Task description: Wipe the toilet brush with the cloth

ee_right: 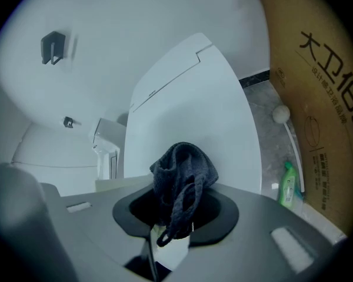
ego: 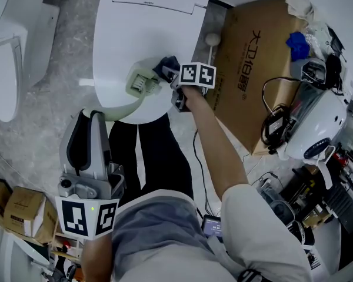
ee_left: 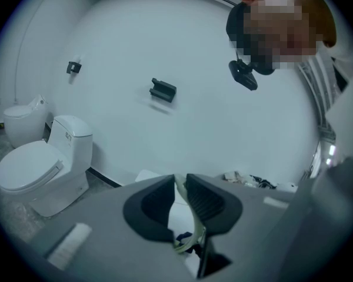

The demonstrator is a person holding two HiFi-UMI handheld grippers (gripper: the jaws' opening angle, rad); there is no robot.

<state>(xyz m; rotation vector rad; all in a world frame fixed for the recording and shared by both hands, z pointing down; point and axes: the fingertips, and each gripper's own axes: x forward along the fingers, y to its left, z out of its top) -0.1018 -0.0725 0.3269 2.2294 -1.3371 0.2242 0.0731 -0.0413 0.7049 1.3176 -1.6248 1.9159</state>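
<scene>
- Toilet brush [ego: 142, 82]: pale green plastic; flat, roughly square head with a ribbed, slotted face; thin strap-like handle, bowed along its length.
- Location: head over the front part of the closed white toilet lid [ego: 135, 34]; contact with the lid not determinable.
- Left gripper [ego: 92, 117]: jaws drawn almost together, only a thin slit between them, clamped on the near end of the brush handle.
- Right gripper [ego: 169, 78]: jaws closed on a bunched dark blue-grey cloth [ego: 166, 66], one loop of it hanging below the jaws; cloth up against the right edge of the brush head.
- Edges and room: cardboard box [ego: 253, 51] close along the toilet's right side; white ball-ended stick [ego: 212, 40] and green bottle [ee_right: 287, 184] in the narrow gap between. Wider stretch of grey marble floor [ego: 59, 69] to the left, bounded by a second toilet [ego: 6, 51]. Dark trouser legs [ego: 147, 151] just short of the lid's front rim. Cables and a white appliance [ego: 317, 122] well apart at far right.
- Orientation: long axis from the left gripper up and rightward to the head; head end away from the person, slotted face upward toward the head camera.
</scene>
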